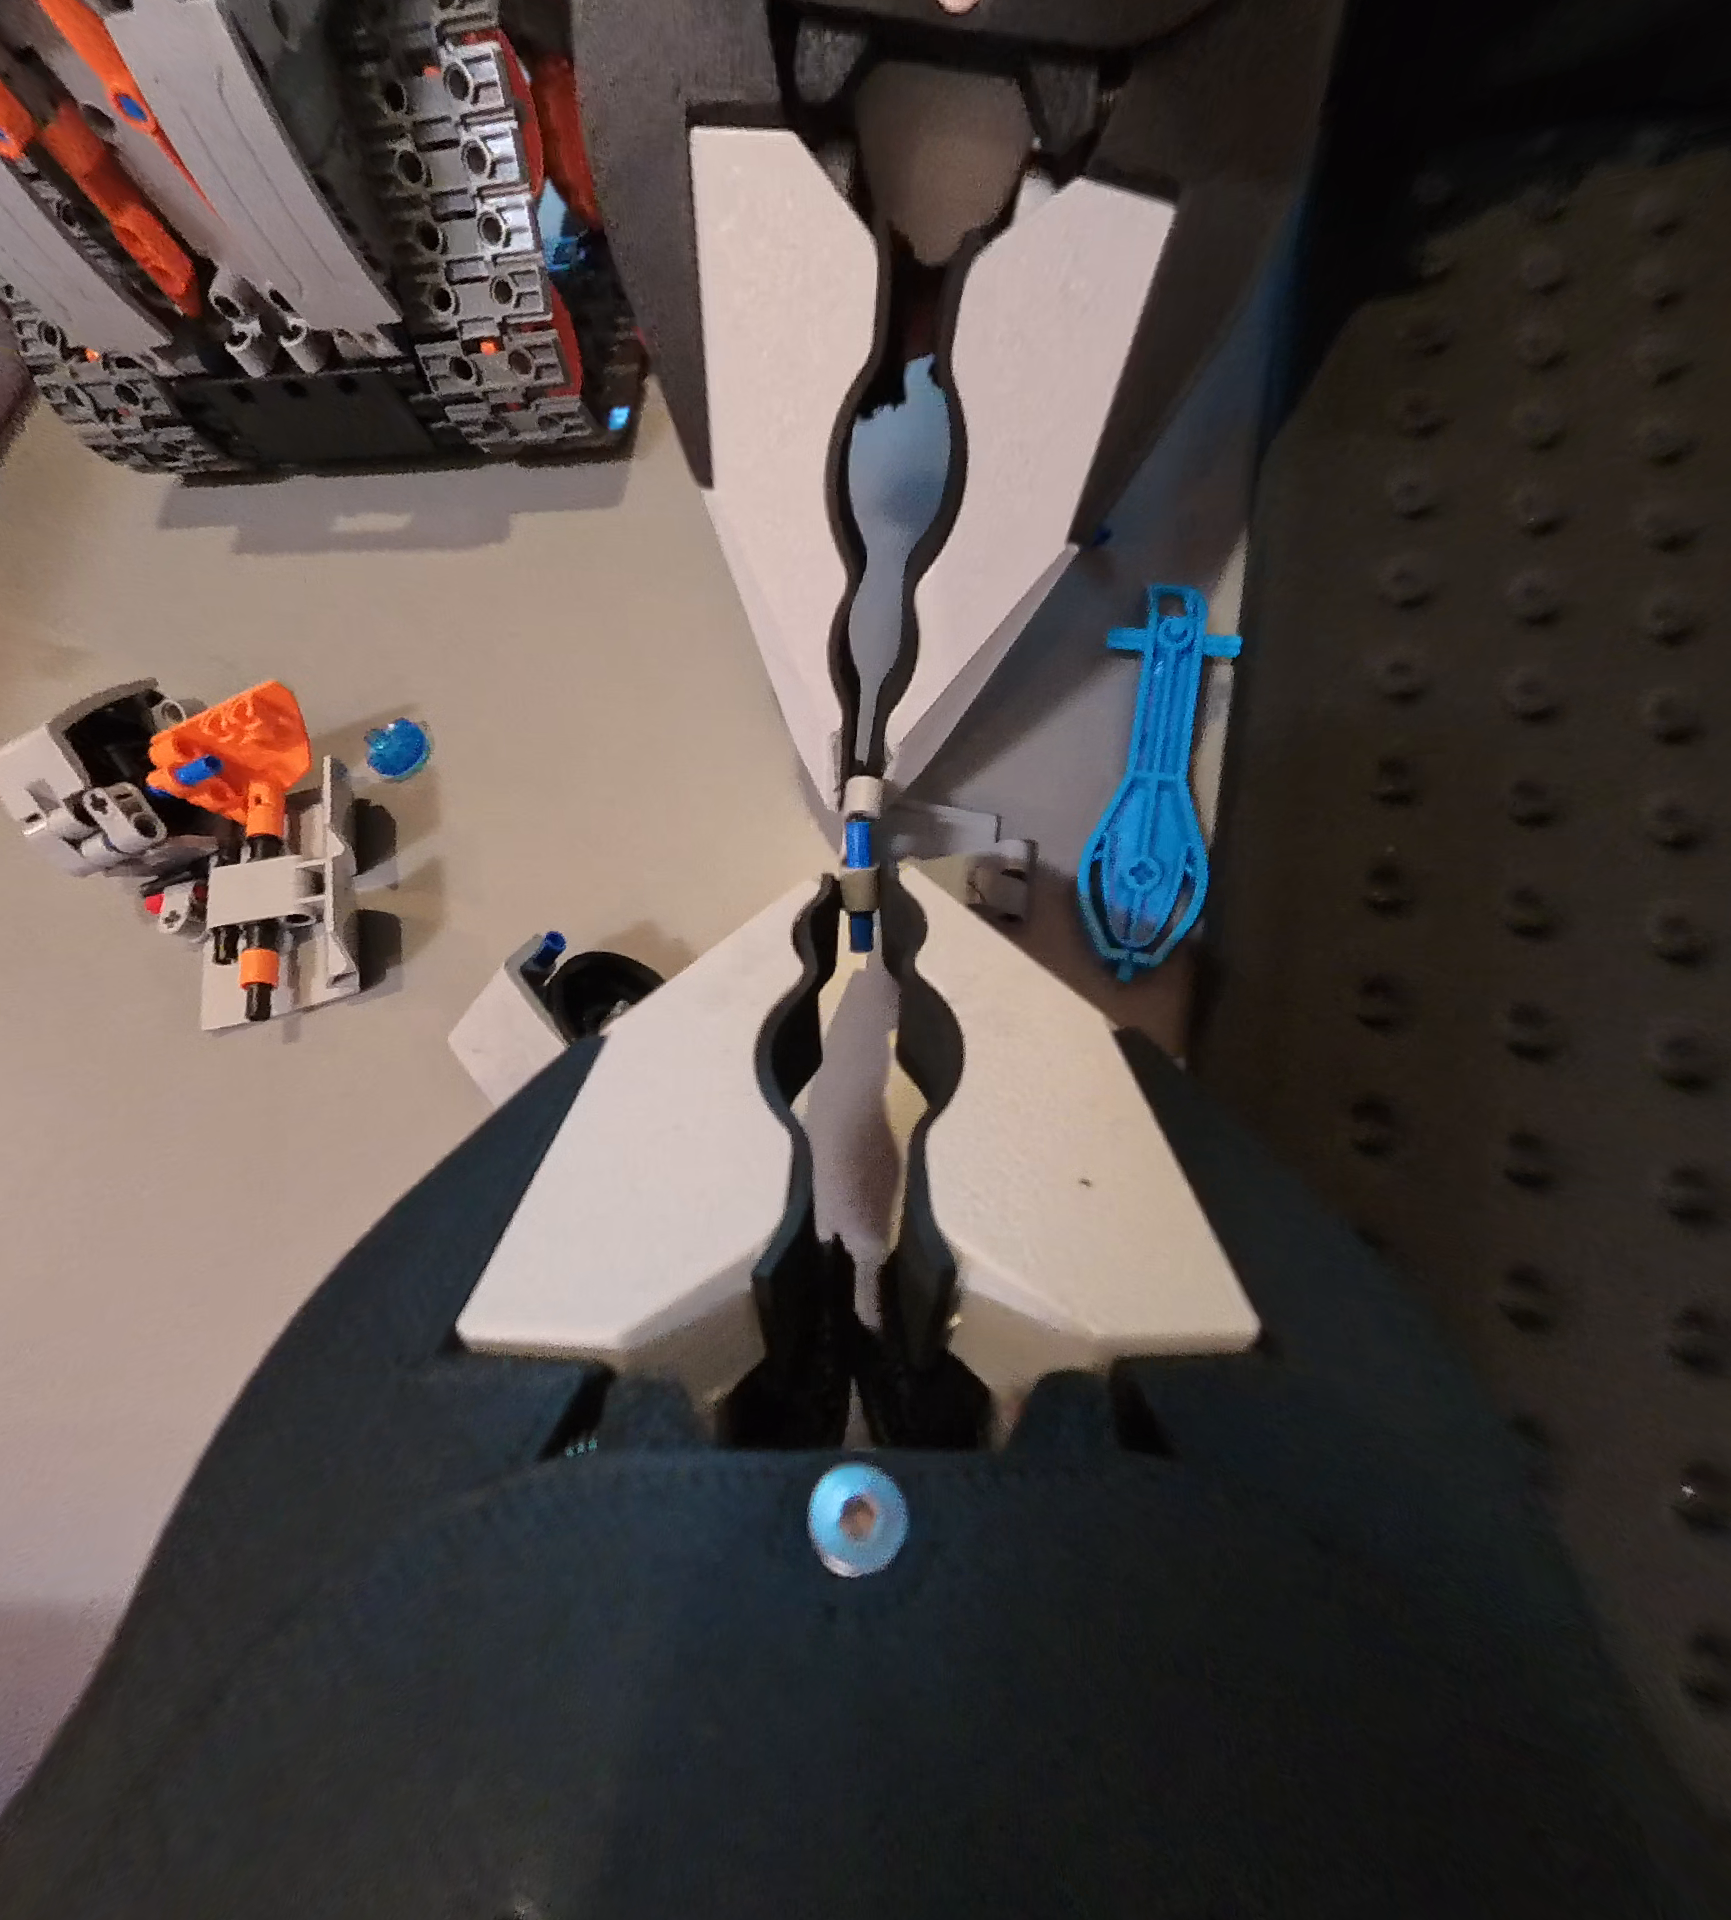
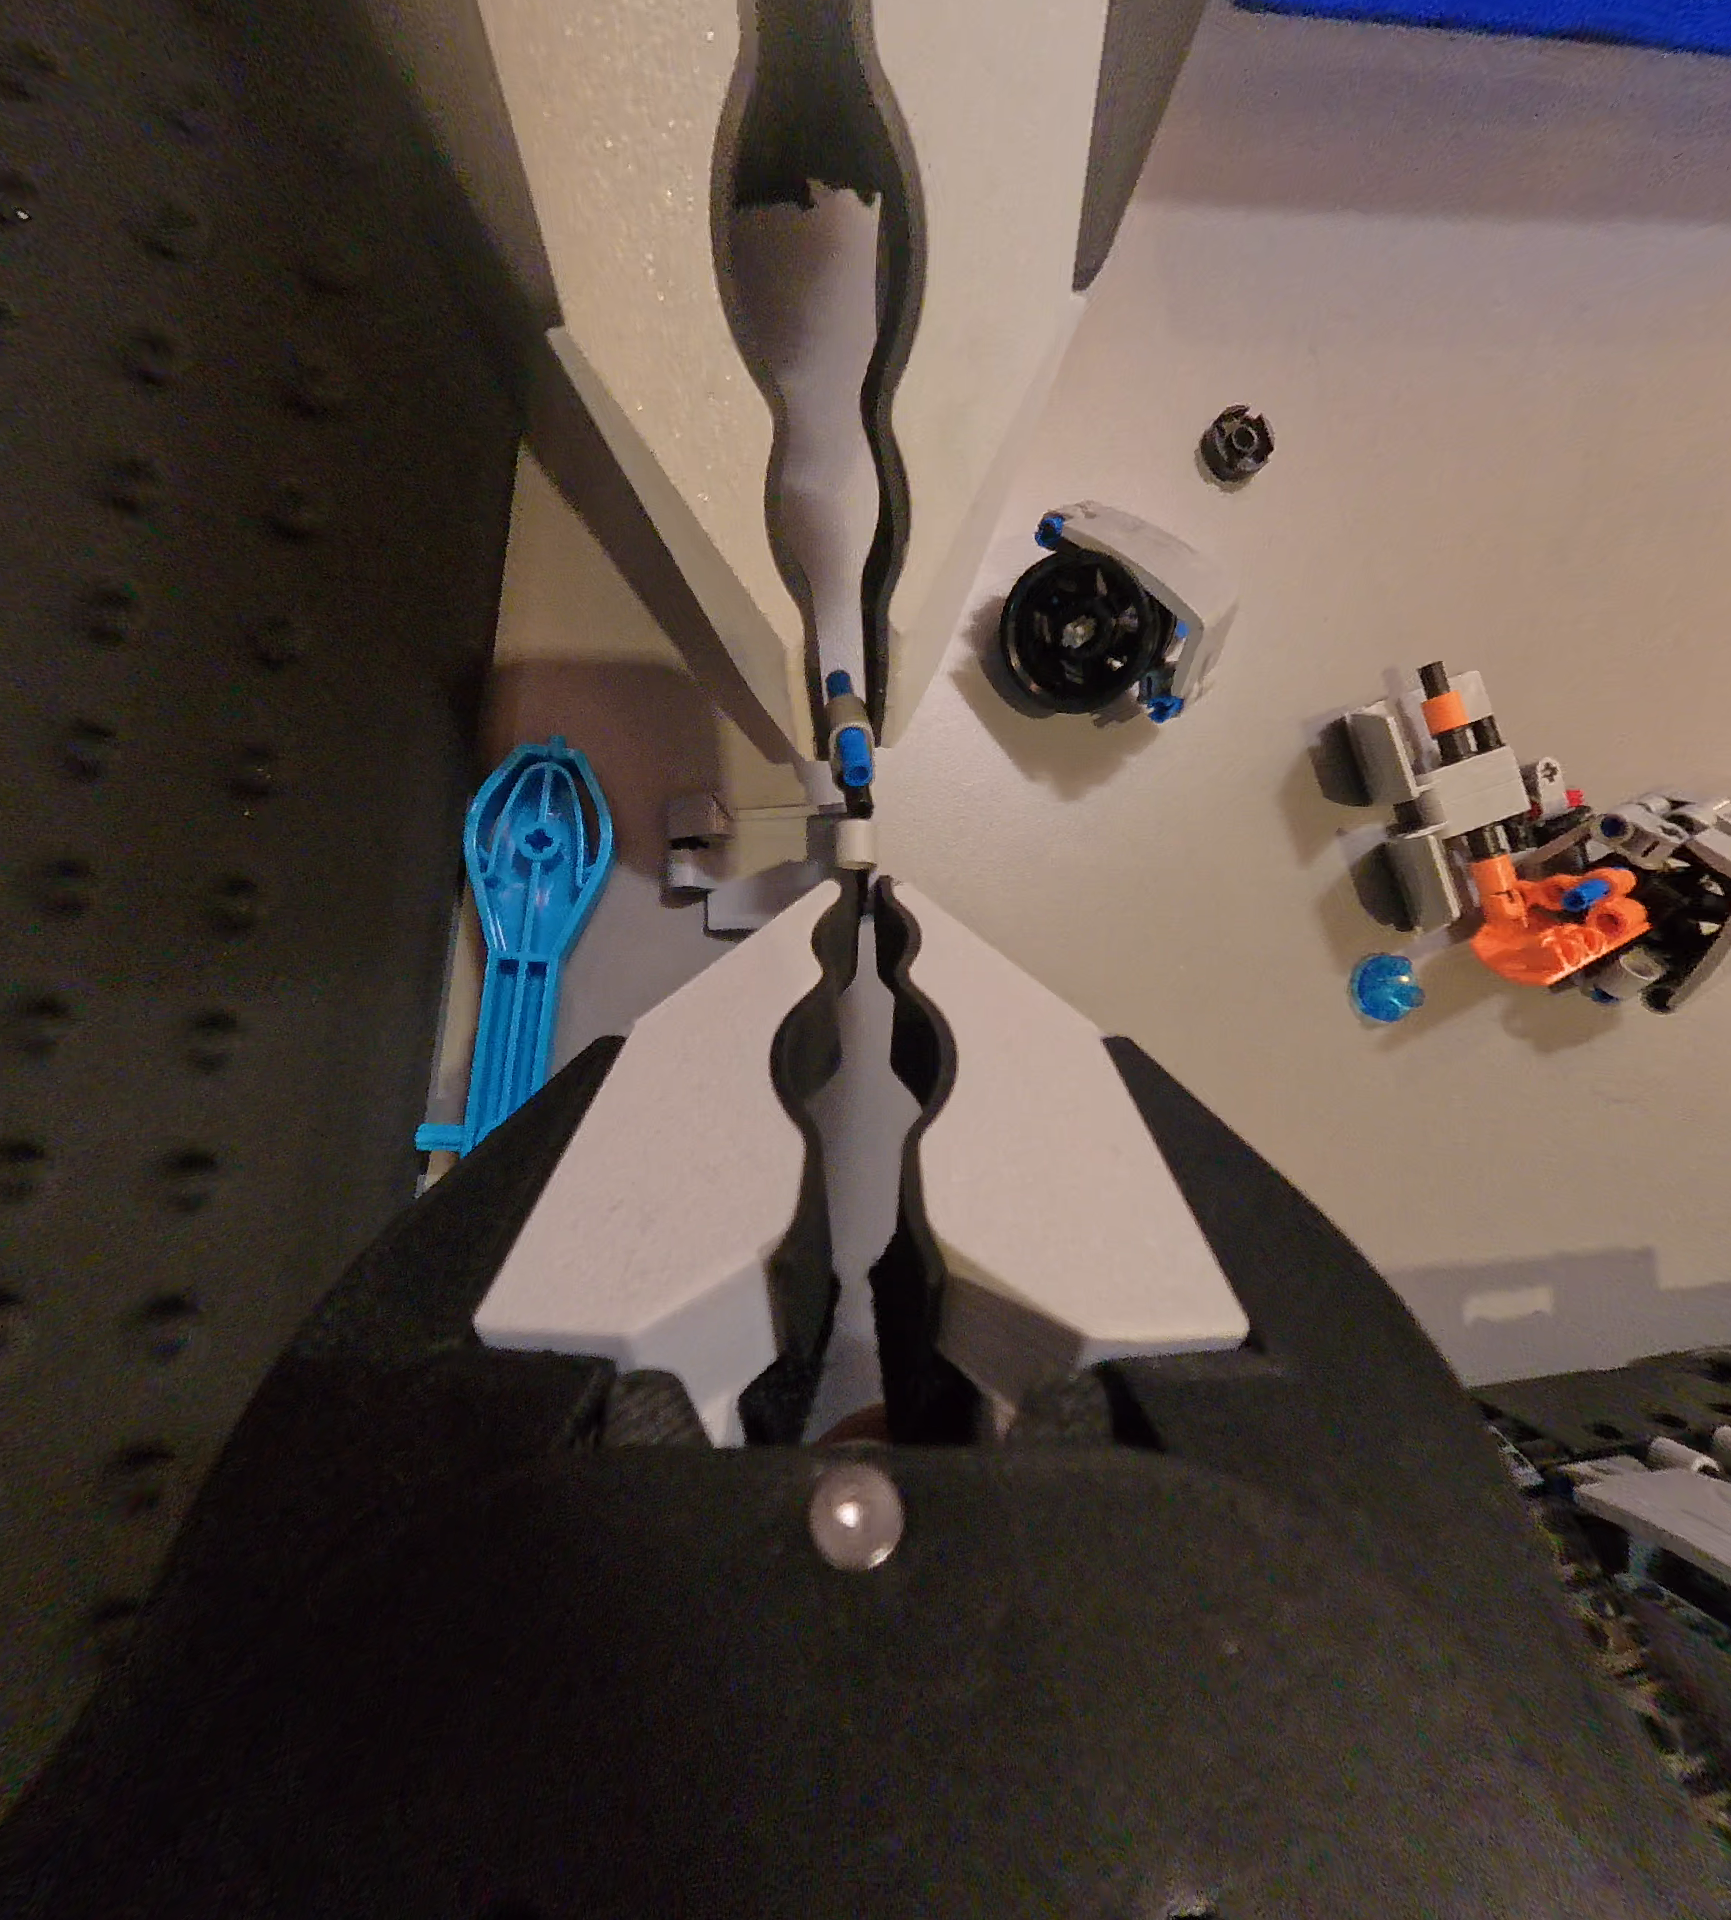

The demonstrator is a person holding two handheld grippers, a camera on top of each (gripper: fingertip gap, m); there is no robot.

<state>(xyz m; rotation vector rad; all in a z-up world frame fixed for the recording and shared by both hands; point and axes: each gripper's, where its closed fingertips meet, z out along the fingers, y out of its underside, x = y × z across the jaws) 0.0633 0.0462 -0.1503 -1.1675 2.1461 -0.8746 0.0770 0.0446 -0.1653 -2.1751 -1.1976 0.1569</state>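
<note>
Left tongs closed on blue pin, right tongs pinching grey sleeve, tip to tip.

No text, label, brand, number or sign can be read in either wrist view. The orange brick piece on the small grey assembly, left of the blue plastic tool, carries a raised pattern too blurred to tell whether it is writing. The blue plastic tool itself shows only moulded ribs and a cross-shaped hole, not lettering.
</note>
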